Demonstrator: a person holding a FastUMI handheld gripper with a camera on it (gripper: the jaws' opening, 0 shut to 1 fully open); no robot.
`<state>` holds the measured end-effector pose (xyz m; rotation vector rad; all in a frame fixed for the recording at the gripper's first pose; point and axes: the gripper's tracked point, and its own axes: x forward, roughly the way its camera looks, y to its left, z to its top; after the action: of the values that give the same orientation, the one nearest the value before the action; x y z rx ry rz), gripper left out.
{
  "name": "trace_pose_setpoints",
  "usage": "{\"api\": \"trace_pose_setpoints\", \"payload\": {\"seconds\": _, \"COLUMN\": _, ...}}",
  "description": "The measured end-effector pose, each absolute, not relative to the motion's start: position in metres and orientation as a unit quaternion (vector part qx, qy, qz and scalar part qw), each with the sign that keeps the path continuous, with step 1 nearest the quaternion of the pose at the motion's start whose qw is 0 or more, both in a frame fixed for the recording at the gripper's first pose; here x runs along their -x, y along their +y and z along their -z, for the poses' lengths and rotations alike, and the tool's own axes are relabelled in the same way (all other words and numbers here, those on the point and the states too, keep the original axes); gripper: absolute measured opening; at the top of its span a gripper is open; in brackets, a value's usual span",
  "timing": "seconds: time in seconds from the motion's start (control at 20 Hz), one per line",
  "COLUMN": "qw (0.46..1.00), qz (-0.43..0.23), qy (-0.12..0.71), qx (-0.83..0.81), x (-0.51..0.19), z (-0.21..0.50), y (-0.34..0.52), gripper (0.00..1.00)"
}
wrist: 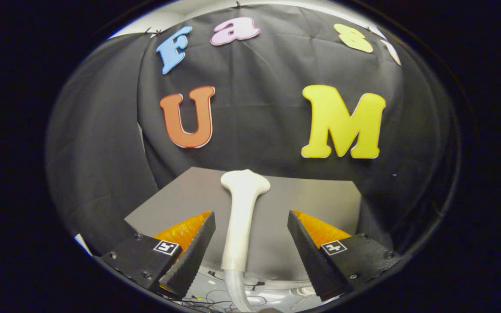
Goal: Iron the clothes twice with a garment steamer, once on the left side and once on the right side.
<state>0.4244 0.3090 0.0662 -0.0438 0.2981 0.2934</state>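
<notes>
A white garment steamer [242,217] lies lengthwise on the grey tabletop [320,204], its flared head [245,181] pointing away toward the black cloth wall. A translucent hose [235,287] leaves its near end. My gripper [251,214] is open, one finger on each side of the steamer's handle. There is a gap between each finger and the handle, and neither finger touches it. The head lies just beyond the fingertips.
The black cloth wall [268,130] rises right behind the table's far edge and wraps around on the left. Below the near edge of the table is a pale surface with thin dark cables [215,298].
</notes>
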Motion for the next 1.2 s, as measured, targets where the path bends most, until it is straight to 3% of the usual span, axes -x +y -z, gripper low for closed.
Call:
{"api": "trace_pose_setpoints", "payload": {"seconds": 0.2, "qw": 0.968, "qz": -0.144, "qy": 0.201, "qx": 0.043, "x": -0.451, "z": -0.035, "y": 0.332, "gripper": 0.99}}
{"api": "trace_pose_setpoints", "payload": {"seconds": 0.5, "qw": 0.959, "qz": -0.126, "qy": 0.251, "qx": 0.033, "x": -0.474, "z": -0.022, "y": 0.334, "gripper": 0.86}}
{"api": "trace_pose_setpoints", "payload": {"seconds": 0.7, "qw": 0.958, "qz": -0.103, "qy": 0.268, "qx": 0.010, "x": -0.488, "z": -0.017, "y": 0.331, "gripper": 0.59}}
{"api": "trace_pose_setpoints", "payload": {"seconds": 0.75, "qw": 0.958, "qz": -0.102, "qy": 0.267, "qx": 0.014, "x": -0.488, "z": -0.020, "y": 0.330, "gripper": 0.44}}
{"api": "trace_pose_setpoints", "payload": {"seconds": 1.2, "qw": 0.972, "qz": -0.137, "qy": 0.192, "qx": 0.019, "x": -0.459, "z": -0.057, "y": 0.325, "gripper": 0.34}}
